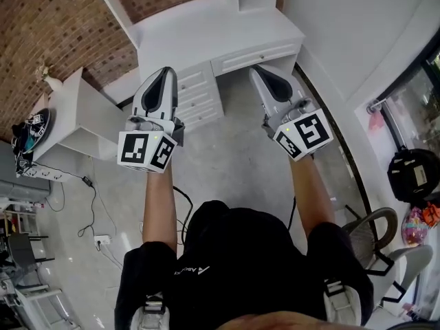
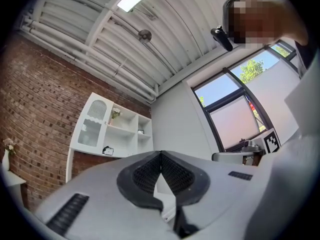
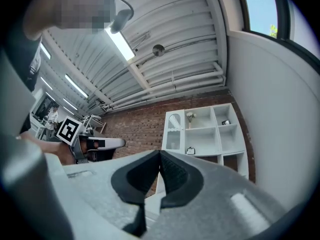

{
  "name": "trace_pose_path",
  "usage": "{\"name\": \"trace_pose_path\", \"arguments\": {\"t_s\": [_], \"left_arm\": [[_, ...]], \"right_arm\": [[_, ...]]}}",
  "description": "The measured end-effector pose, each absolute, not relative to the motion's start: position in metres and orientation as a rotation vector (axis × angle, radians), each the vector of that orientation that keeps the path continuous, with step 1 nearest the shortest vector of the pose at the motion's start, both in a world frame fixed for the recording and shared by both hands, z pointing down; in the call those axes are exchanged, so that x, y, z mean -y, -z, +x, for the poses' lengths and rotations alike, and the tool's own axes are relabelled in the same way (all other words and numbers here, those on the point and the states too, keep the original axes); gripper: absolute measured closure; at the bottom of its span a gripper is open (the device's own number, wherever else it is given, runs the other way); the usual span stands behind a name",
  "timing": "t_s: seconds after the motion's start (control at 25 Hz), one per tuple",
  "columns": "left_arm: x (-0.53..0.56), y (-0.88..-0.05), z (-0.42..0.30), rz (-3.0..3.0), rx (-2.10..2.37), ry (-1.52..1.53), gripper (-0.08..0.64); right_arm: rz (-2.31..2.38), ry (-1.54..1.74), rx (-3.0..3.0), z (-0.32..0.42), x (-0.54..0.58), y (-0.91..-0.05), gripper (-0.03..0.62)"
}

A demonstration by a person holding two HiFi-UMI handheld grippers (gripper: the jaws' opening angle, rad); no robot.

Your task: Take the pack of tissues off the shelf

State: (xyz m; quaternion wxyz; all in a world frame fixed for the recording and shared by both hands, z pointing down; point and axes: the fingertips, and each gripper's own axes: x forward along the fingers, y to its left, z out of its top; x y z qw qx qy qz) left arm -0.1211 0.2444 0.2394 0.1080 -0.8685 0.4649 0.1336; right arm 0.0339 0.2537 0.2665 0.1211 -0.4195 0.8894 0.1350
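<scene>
Red brick wall (image 1: 41, 26) fills the upper left of the head view, with a white table (image 1: 206, 33) and its drawers (image 1: 194, 93) along the top edge and pale grey floor (image 1: 234, 163) below. Both tools are held out over that floor, well apart from each other and from the table.

In the left gripper view the left tongs (image 2: 161, 152) are clenched: the dark ribbed pads (image 2: 145, 174) meet in one seam, with nothing between them. The right tongs (image 3: 160, 152) are clenched and empty in the same way, in the lower middle of their own view.

Beyond the right tongs a white shelf unit (image 3: 212, 134) hangs on the brick, right of centre in that frame. A door with an arched pane (image 3: 173, 124) closes its left column, and a small vase of flowers (image 3: 190, 117) stands in the top middle compartment. In the compartment below sits a small dark item with a white face (image 3: 190, 150). It is probably the pack of tissues, though it is too small to tell for certain. It rests on the shelf board, far from both tongs and untouched. Another small dark thing (image 3: 226, 122) stands in the upper right compartment.
</scene>
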Motion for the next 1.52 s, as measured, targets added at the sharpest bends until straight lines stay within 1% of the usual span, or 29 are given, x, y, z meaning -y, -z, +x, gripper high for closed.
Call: {"name": "trace_pose_path", "arguments": {"t_s": [0.2,0.4,0.76,0.96,1.16,1.24,1.4,1.52], "left_arm": [[-0.205,-0.233,-0.116,-2.547,-1.361,-0.410,0.561],[-0.141,-0.234,-0.127,-2.523,-1.375,-0.429,0.561],[0.048,-0.216,-0.173,-2.460,-1.422,-0.491,0.549],[0.144,-0.206,-0.187,-2.448,-1.446,-0.468,0.487],[0.217,-0.192,-0.185,-2.412,-1.483,-0.410,0.414],[0.244,-0.187,-0.183,-2.392,-1.510,-0.398,0.386],[0.305,-0.184,-0.172,-2.354,-1.576,-0.355,0.304],[0.357,-0.179,-0.164,-2.309,-1.640,-0.325,0.257]], "right_arm": [[-1.237,-0.386,-2.589,0.043,-0.218,-0.269,0.591],[-1.242,-0.406,-2.620,0.032,-0.158,-0.276,0.591],[-1.227,-0.483,-2.664,-0.018,0.009,-0.256,0.591],[-1.215,-0.520,-2.680,-0.039,0.092,-0.247,0.591],[-1.190,-0.532,-2.680,-0.045,0.153,-0.242,0.591],[-1.167,-0.537,-2.685,-0.045,0.175,-0.243,0.591],[-1.102,-0.552,-2.693,-0.038,0.226,-0.244,0.591],[-1.034,-0.568,-2.700,-0.025,0.270,-0.239,0.591]]}}
